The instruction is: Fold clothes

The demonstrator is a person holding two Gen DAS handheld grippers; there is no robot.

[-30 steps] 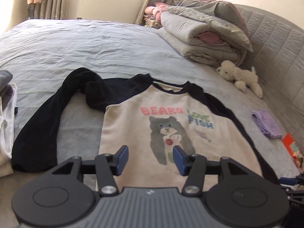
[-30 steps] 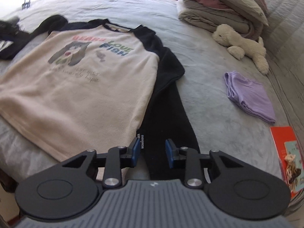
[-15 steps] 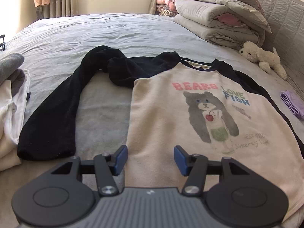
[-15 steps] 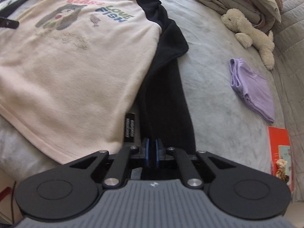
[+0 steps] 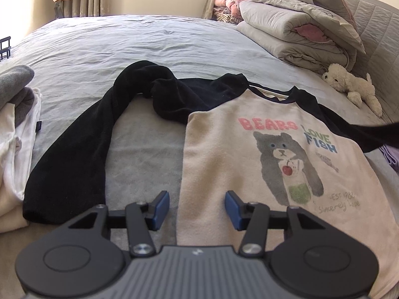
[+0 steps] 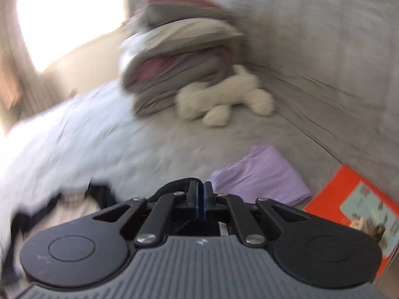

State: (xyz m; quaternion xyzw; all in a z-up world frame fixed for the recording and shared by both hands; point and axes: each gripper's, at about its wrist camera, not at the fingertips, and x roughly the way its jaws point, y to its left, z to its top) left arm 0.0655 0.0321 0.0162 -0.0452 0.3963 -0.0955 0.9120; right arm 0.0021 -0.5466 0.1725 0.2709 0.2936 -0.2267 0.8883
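You've got one shirt (image 5: pixel 249 164) laid out, one plush dog (image 5: pixel 351 84), one lilac cloth (image 6: pixel 261 177), one orange book (image 6: pixel 354 209), one quilt stack (image 5: pixel 299 30), one clothes pile (image 5: pixel 15 124) and two grippers (image 5: pixel 197 206) (image 6: pixel 201 194).

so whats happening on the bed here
A person with two handheld grippers is folding a cream fleece top with black sleeves and a bear print on the grey bed. The right gripper is shut on the black right sleeve, lifting it. The left gripper hovers open over the hem.
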